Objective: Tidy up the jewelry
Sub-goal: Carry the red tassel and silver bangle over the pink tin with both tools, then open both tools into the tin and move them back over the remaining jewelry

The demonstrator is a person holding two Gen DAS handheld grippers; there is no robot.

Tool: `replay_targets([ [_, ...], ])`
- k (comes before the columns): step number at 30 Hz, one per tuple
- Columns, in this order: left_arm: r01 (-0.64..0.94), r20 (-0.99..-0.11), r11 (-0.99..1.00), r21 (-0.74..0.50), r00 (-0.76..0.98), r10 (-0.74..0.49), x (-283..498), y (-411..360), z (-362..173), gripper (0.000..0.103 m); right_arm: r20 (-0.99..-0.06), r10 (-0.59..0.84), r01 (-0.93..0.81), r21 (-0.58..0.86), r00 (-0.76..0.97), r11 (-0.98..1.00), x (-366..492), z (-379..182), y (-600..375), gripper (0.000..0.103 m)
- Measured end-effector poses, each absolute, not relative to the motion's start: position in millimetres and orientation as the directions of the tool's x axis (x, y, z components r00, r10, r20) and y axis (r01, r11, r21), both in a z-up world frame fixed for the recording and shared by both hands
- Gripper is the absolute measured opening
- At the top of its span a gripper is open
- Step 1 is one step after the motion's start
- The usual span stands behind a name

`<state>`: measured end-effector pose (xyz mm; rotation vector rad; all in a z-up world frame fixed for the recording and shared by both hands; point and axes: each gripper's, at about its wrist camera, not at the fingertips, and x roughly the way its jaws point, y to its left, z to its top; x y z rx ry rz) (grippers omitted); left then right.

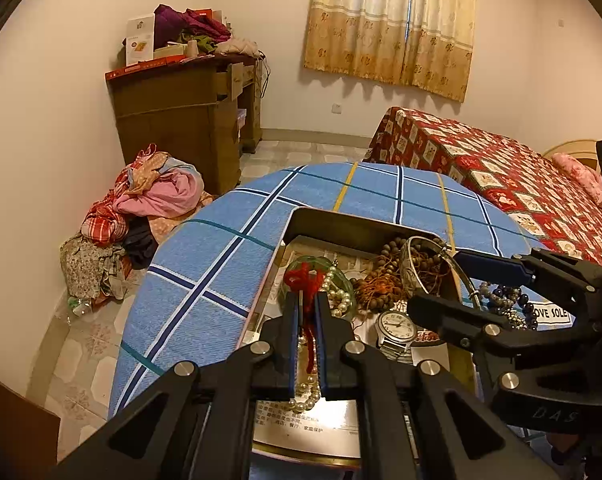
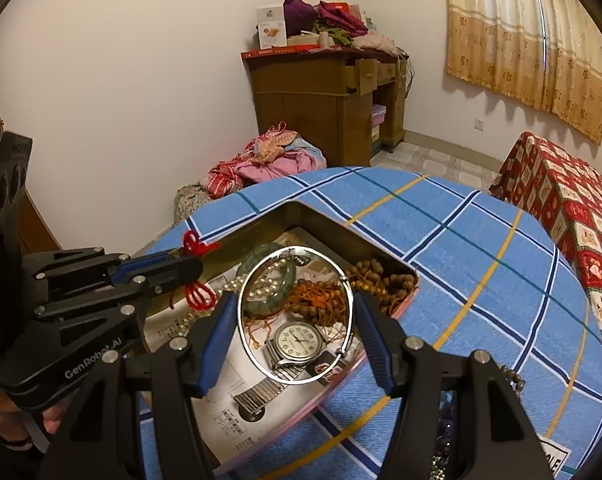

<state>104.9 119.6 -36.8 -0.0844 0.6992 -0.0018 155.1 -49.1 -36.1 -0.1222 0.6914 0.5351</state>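
Shallow tin [image 2: 325, 216] on the blue checked worktop [image 2: 481, 248] holds a wristwatch [image 2: 297, 340], brown bead strings [image 2: 381, 276], green bangle [image 2: 261, 280], pearls [image 1: 339, 296]. Left gripper [image 1: 307, 344] nearly closed, pinching a red cord [image 1: 303, 280]. Right gripper [image 2: 297, 340] spread wide, a thin silver bangle [image 2: 347, 288] held between its fingers. Dark beads [image 1: 505, 300] beside the tin partly hidden.

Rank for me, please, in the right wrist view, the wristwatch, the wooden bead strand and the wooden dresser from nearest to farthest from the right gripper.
1. Wristwatch, in the tin, just ahead of the right gripper.
2. Wooden bead strand, at the tin's far right corner.
3. Wooden dresser, against the back wall.
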Motion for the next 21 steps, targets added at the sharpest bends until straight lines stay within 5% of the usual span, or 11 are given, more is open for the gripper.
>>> replay_targets([
  [21,-0.025,-0.658,0.998,-0.064,0.753,-0.023,109,119,-44,0.006,-0.67,0.411,-0.504,0.063,0.618,0.861,161,-49,-44,0.062],
])
